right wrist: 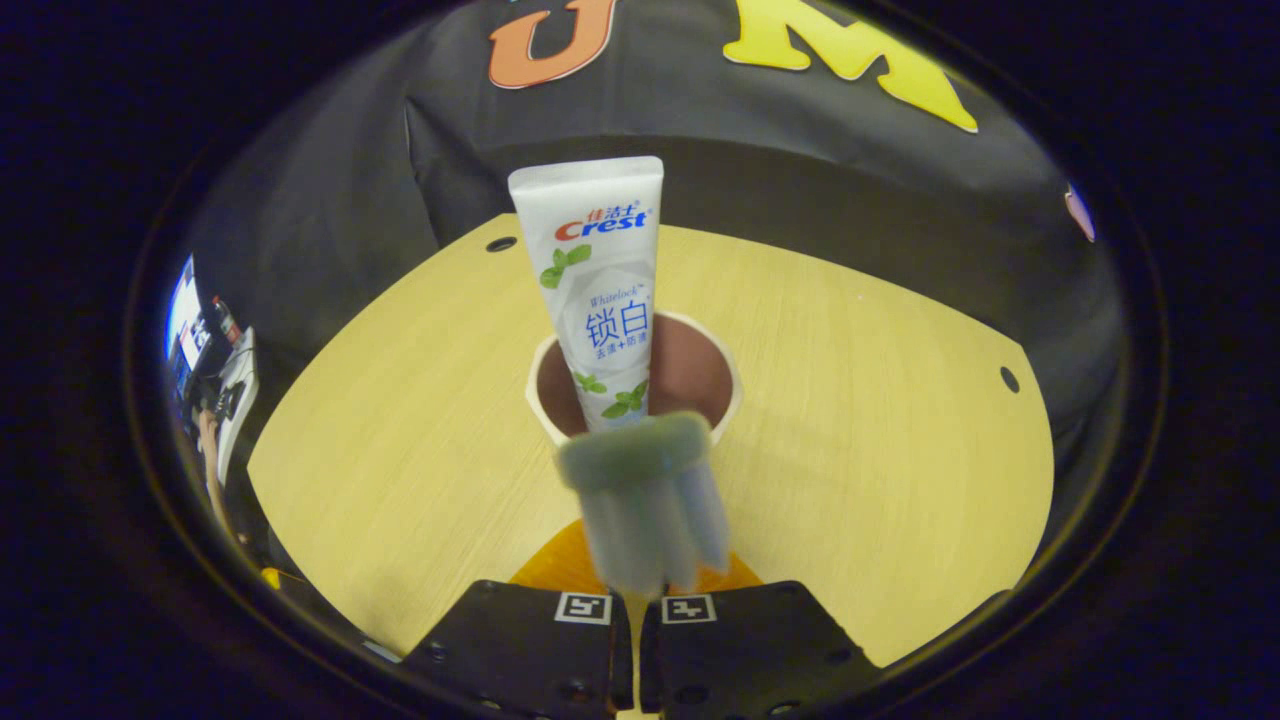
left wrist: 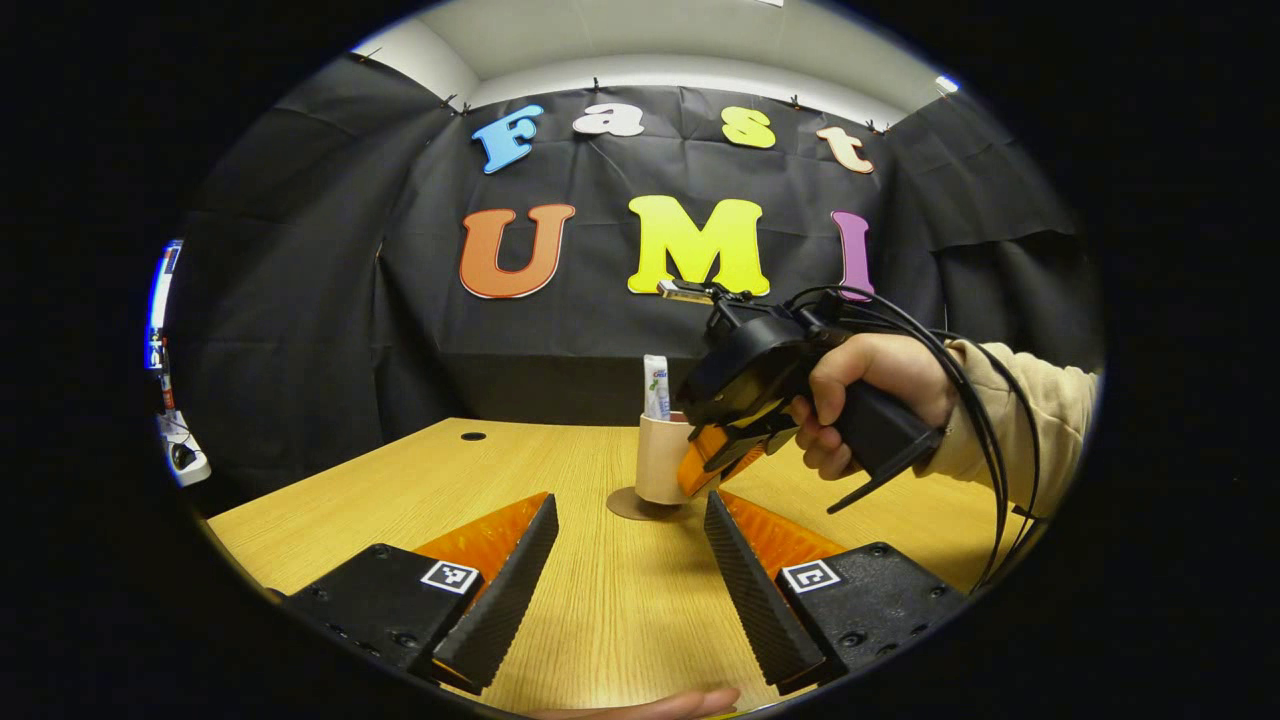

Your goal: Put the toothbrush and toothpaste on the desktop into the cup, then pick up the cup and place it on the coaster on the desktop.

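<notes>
Beige cup [right wrist: 632, 385] at frame centre, toothpaste [right wrist: 598, 280] inside; right gripper [right wrist: 640, 590] pinches toothbrush [right wrist: 645, 500] above it, release next; left gripper [left wrist: 625, 590] spread, idle.

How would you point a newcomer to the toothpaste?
Start at the wooden desktop and find the beige cup near its middle, standing on a round coaster. The toothpaste is the white tube sticking upright out of that cup.
</notes>
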Demonstrator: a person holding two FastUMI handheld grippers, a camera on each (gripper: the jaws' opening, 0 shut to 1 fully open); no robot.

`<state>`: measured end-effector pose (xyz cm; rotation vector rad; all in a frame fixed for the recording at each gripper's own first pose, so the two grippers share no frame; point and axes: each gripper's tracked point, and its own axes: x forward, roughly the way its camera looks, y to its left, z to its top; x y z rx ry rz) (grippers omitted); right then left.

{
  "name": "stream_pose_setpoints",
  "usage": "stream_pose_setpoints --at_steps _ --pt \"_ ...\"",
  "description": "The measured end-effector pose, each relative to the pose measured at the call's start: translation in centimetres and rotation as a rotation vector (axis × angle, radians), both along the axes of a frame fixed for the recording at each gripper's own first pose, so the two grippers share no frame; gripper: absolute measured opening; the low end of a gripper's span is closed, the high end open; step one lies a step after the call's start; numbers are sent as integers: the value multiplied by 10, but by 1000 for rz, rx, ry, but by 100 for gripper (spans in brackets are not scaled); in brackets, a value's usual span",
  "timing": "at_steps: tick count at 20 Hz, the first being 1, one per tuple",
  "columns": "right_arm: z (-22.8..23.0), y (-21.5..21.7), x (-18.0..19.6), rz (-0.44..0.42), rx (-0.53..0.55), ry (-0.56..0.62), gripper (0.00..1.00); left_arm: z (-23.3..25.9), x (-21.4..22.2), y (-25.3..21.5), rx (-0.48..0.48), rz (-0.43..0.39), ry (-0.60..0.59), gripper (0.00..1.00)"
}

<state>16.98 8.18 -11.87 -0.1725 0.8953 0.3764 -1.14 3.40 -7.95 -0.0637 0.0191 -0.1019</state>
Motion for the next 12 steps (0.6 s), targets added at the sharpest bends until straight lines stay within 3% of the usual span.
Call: stream_pose_setpoints --at_steps 12 --pt "4 -1 -6 26 -45 -18 4 -14 3 8 -33 2 31 94"
